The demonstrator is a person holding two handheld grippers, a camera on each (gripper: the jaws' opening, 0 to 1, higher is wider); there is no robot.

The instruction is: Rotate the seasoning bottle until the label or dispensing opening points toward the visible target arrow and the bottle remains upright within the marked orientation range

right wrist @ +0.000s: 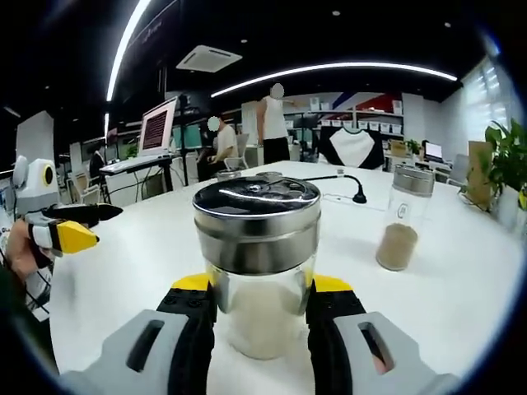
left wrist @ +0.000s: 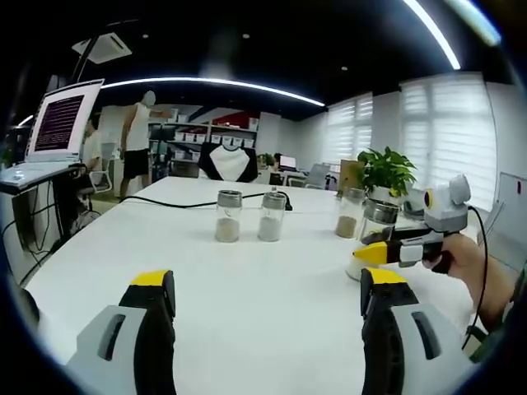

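Steel-capped seasoning bottle [right wrist: 256, 263] upright, base hidden between right tool [right wrist: 259, 317] jaws

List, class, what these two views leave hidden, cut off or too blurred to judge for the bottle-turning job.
- Target arrow and orientation marks: none discernible on the white table in either view.
- Clear glass seasoning bottle with steel lid, right gripper view: base hidden behind the right gripper; label unseen.
- Same bottle, left gripper view: mostly covered by the right gripper.
- Lid openings: blurred by glare.
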